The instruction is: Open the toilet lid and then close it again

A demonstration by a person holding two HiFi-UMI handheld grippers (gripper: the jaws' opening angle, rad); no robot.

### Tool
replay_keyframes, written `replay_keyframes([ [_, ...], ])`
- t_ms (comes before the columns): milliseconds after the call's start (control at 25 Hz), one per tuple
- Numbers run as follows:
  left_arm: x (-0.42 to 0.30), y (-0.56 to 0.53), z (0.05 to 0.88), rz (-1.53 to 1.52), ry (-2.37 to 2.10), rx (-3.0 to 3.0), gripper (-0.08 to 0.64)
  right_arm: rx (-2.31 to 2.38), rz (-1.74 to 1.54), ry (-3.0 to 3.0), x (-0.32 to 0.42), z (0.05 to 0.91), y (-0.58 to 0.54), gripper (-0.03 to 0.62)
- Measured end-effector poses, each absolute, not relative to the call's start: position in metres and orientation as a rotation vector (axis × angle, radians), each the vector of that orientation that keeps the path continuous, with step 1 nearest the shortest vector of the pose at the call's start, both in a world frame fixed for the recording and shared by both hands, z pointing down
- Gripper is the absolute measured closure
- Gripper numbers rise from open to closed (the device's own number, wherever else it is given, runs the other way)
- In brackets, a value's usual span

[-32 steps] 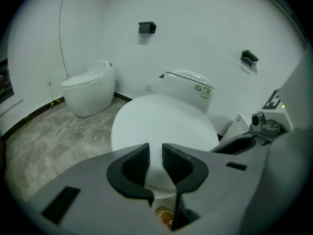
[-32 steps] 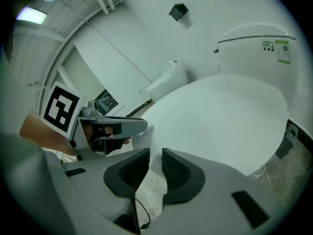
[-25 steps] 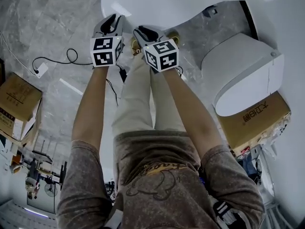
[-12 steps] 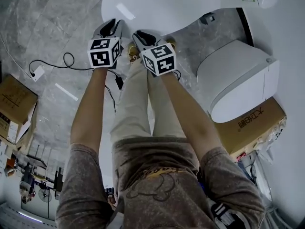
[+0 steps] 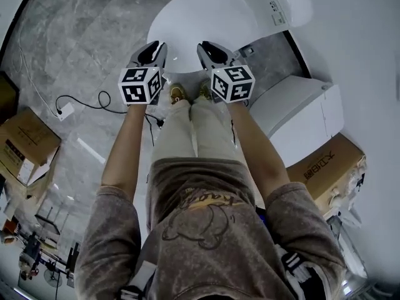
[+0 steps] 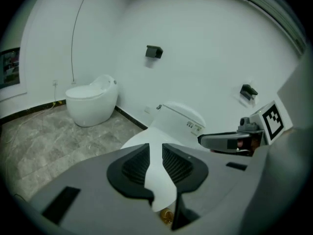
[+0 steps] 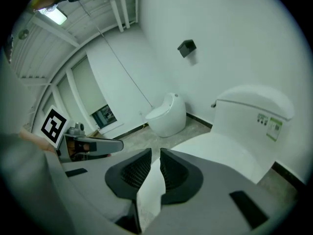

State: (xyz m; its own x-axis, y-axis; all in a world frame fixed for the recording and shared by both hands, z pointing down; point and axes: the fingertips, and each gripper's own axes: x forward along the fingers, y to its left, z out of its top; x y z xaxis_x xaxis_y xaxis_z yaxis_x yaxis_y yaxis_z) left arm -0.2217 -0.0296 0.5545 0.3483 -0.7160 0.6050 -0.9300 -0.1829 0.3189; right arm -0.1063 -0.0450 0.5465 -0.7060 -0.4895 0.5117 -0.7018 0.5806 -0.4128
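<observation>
The white toilet has its lid [image 5: 206, 20] lying down flat, and its back part [image 5: 278, 2] stands against the wall. Both grippers hang in the air over the lid's near edge, side by side and apart from it. My left gripper [image 5: 152, 47] is open, with only a gap between its dark jaws [image 6: 155, 155]. My right gripper [image 5: 210, 49] is open too, with a narrower gap [image 7: 155, 163] and nothing in it. Through both gaps the white lid [image 6: 146, 143] [image 7: 220, 148] shows beyond. The person's shoes show on the floor below.
A second white toilet [image 5: 300, 114] stands to the right with a cardboard box [image 5: 328, 164] beside it. Another box [image 5: 25, 139] and a cable with a plug [image 5: 62, 110] lie on the grey floor at left. A further toilet [image 6: 91, 99] stands by the far wall.
Both grippers have risen from the lid's front rim and now hang higher above it. The lid still lies down.
</observation>
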Motion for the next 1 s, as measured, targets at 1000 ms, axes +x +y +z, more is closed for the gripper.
replay_keyframes([
  [1000,-0.164,0.034,0.232,0.057,-1.5,2.366,0.542,1.021,0.518,-2.905,-0.018,0.231,0.005,0.541],
])
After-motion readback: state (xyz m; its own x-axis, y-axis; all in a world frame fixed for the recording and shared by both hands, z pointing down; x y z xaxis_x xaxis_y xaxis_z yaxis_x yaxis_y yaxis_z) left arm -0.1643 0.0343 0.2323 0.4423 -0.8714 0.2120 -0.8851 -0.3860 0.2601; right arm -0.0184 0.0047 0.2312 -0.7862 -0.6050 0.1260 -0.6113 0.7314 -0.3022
